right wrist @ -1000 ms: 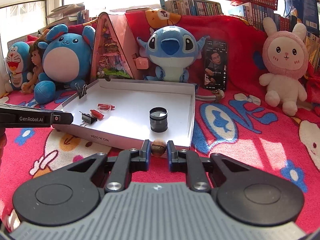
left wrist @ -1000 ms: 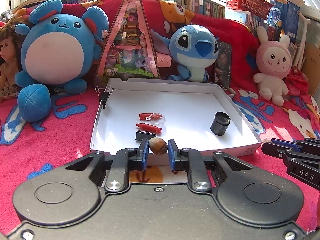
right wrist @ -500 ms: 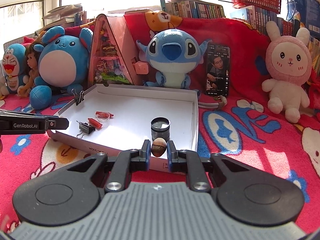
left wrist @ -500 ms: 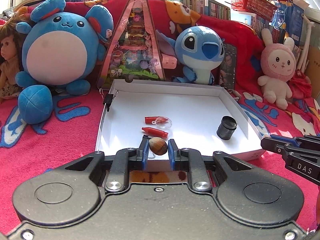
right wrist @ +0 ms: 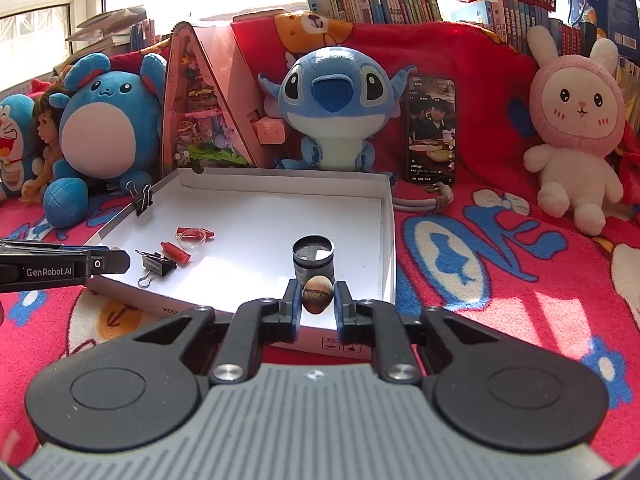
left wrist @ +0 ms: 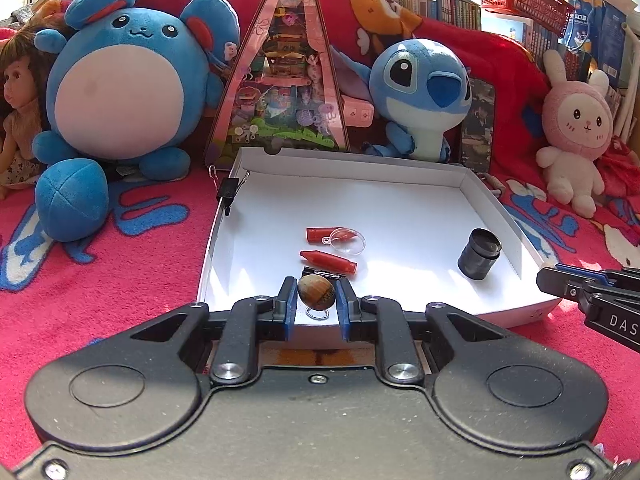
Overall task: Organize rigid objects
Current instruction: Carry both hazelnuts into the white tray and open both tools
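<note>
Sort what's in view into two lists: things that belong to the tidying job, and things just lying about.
Job: left tool gripping an acorn; right tool gripping a second acorn; white tray; red whistle; black jar; binder clip.

Lying about: Stitch plush; pink bunny; phone; doll.

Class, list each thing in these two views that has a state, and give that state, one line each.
left gripper: shut on an acorn-like nut
right gripper: shut on a second nut
white box: open, lidless
black jar: upright
binder clip: lying in box
phone: screen on
</note>
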Demonstrator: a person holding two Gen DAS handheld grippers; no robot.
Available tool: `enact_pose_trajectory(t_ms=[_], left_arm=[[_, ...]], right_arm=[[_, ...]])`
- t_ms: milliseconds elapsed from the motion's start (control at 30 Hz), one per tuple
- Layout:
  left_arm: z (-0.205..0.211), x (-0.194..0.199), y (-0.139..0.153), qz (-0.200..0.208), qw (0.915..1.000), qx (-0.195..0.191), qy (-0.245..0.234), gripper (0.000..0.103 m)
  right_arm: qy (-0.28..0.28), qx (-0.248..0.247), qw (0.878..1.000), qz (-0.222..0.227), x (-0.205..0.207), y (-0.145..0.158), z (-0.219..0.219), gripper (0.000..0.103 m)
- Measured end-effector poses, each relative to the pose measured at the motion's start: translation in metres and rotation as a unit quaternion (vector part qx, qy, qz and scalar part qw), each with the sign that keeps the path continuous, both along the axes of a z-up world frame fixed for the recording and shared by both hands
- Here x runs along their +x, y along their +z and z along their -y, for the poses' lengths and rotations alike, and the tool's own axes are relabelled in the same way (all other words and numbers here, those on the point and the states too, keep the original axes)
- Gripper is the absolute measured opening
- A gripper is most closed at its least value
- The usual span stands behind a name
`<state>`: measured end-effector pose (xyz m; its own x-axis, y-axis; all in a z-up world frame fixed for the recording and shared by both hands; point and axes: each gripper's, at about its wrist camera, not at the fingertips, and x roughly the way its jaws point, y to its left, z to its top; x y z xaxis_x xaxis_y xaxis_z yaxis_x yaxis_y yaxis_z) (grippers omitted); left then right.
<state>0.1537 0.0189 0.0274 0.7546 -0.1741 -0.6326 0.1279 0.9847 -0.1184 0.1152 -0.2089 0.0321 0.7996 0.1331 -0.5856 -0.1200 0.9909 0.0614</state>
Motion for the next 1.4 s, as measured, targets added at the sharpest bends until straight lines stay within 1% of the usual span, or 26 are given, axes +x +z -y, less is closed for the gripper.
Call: enact_pose_trajectory(t_ms=[167,500,667,867,1100,1400], left_arm=[[-0.002,0.006,-0.004,-0.004,1.0,0.003,0.006,0.02],[-0.007,0.017,-0.011,-0.012,0.9998,0.006,0.018,0.02],[-0.009,0.02,-0.014,-0.015,0.9997,0.007,0.021,0.02],[-0.009,0.023,-0.016,-0.015,0.9996,0.01,0.023,0.02],[-0.006,0.026,-0.017,-0.017,0.9996,0.012,0.021,0.02],[-0.002,0.037,-0.021,-0.026,0.9992,0.021,0.023,0.02]], right_arm=[[-0.009,0.01,1.0,-0.01,0.008,-0.003,0.004,0.021],[-0.021,0.007,0.999,-0.026,0.022,-0.014,0.005,0.021],[-0.028,0.017,0.999,-0.035,0.028,-0.018,0.008,0.021],[-0.031,0.017,0.999,-0.04,0.032,-0.021,0.01,0.021],[-0.034,0.03,0.998,-0.047,0.037,-0.024,0.012,0.021],[-0.031,0.033,0.998,-0.05,0.042,-0.024,0.009,0.021]])
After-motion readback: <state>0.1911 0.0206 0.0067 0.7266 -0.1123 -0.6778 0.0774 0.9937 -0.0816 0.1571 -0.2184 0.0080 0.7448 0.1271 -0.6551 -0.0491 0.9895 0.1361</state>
